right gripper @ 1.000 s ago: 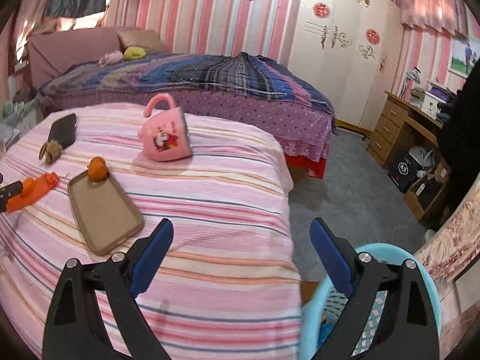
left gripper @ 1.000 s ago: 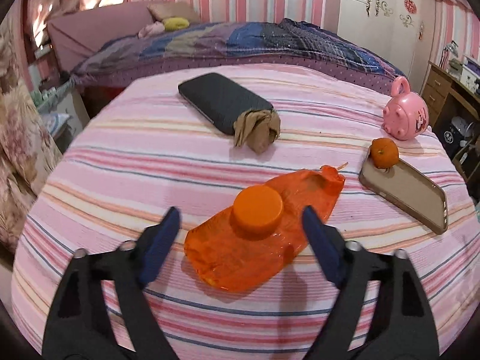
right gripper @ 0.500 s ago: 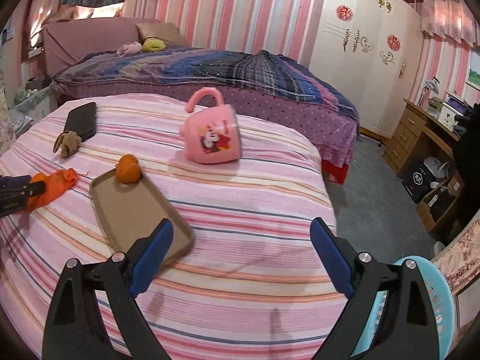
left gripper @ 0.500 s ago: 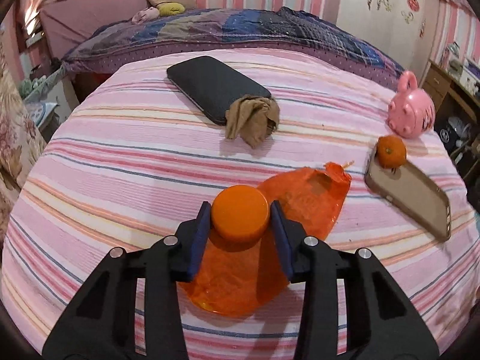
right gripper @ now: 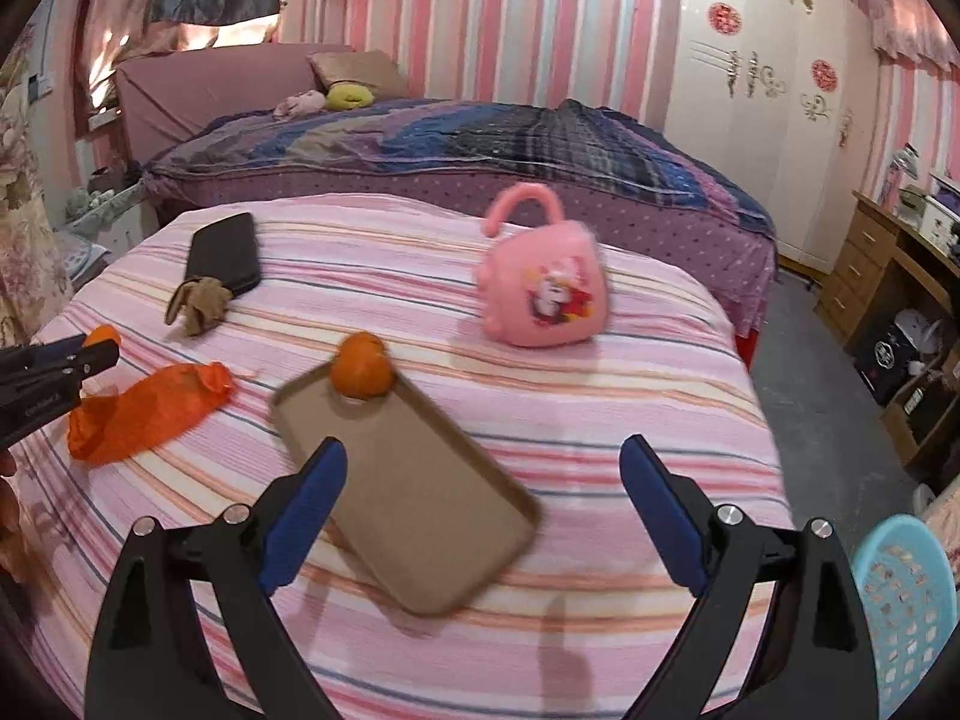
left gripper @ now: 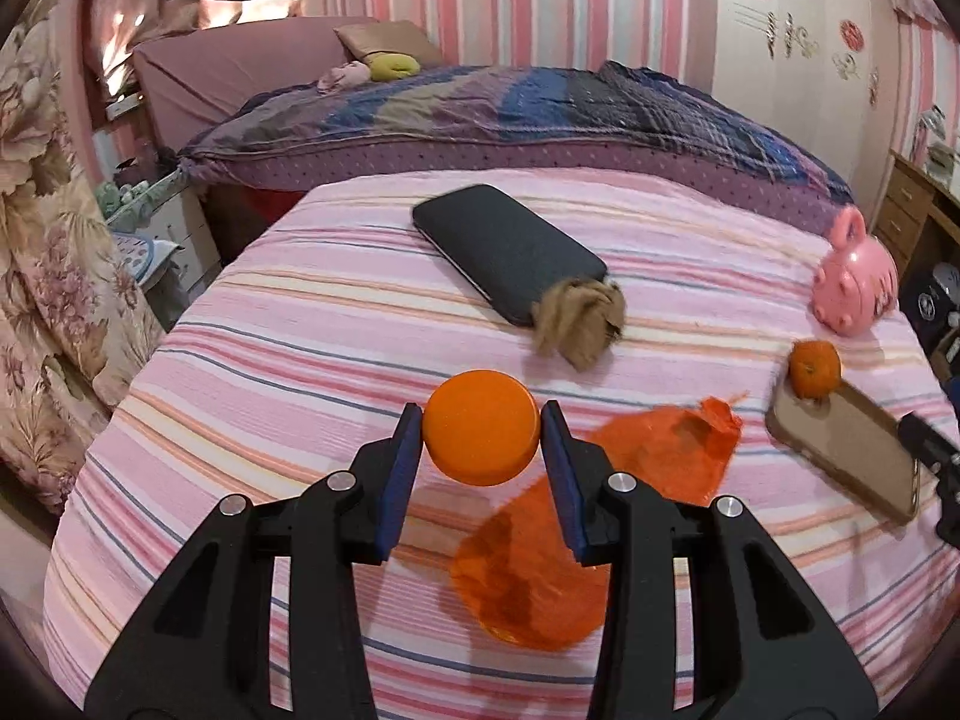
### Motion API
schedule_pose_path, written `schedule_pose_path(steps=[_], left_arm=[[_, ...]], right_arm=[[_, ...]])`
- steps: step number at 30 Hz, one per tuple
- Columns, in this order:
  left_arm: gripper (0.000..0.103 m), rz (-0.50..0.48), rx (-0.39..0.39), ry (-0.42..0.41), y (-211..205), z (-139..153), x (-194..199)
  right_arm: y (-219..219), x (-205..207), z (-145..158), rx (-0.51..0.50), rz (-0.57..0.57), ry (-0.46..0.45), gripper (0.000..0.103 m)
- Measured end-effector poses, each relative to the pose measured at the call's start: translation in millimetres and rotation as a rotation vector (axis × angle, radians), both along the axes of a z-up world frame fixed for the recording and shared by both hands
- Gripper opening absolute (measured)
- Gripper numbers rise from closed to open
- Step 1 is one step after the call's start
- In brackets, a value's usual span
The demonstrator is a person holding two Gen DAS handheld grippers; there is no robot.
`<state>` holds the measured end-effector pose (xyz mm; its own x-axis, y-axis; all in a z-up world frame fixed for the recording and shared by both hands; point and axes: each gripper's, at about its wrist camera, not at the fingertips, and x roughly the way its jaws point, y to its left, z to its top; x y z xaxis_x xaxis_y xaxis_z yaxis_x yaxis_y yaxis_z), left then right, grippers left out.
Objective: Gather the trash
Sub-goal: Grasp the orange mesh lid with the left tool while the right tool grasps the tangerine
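My left gripper point(left gripper: 480, 447) is shut on an orange bottle cap point(left gripper: 480, 435) and holds it above the striped table. An orange plastic bag point(left gripper: 576, 528) lies flat below it; it also shows in the right wrist view point(right gripper: 144, 411). A crumpled brown tissue point(left gripper: 579, 318) rests against a black phone point(left gripper: 504, 252). A small orange point(right gripper: 362, 366) sits on the end of a tan phone case point(right gripper: 414, 492). My right gripper point(right gripper: 480, 516) is open and empty over the near end of that case.
A pink mug point(right gripper: 543, 288) lies on its side at the far right of the table point(right gripper: 630, 408). A light blue basket point(right gripper: 906, 606) stands on the floor at the lower right. A bed point(right gripper: 480, 144) is behind the table.
My left gripper closed on the orange cap and lifted it off the bag. My right gripper swung left from the basket over the table, above the tan case.
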<state>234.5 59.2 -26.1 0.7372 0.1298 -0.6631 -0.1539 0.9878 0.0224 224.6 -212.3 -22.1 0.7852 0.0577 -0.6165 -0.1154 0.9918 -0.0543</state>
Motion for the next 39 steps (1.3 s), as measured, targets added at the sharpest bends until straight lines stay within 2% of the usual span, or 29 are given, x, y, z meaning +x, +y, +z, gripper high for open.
schedule_pose_path(steps=[5,11,15,16,19,23,27,31,34,39], left_arm=[[0.039,0.026,0.018,-0.008,10,1,4],[0.039,0.038,0.017,-0.009,17,3,7],[0.039,0.038,0.016,-0.009,17,3,8],[0.039,0.037,0.015,-0.008,17,3,8],[0.039,0.028,0.015,-0.006,14,4,8],[0.039,0.012,0.031,-0.024,8,10,0],[0.039,0.0,0.023,-0.042,2,16,-13],[0.039,-0.026,0.026,-0.051,-10,20,-30],[0.039,-0.048,0.045,-0.066,-23,23,-41],[0.039,-0.086,-0.015,-0.059,-35,24,-53]], right_arm=[[21,20,-5,0.018,0.057,0.033,0.086],[39,49,-10,0.036,0.089,0.08,0.068],[51,61,-19,0.026,0.13,0.126,0.049],[51,62,-19,0.027,0.131,0.129,0.042],[50,60,-17,0.042,0.138,0.121,0.03],[50,49,-11,0.018,0.133,0.083,0.027],[42,30,-2,0.042,0.11,0.057,0.027],[31,-3,4,0.036,0.081,0.028,0.027],[20,-3,11,0.028,0.076,0.022,0.027],[-6,-23,25,-0.003,0.068,0.017,0.027]])
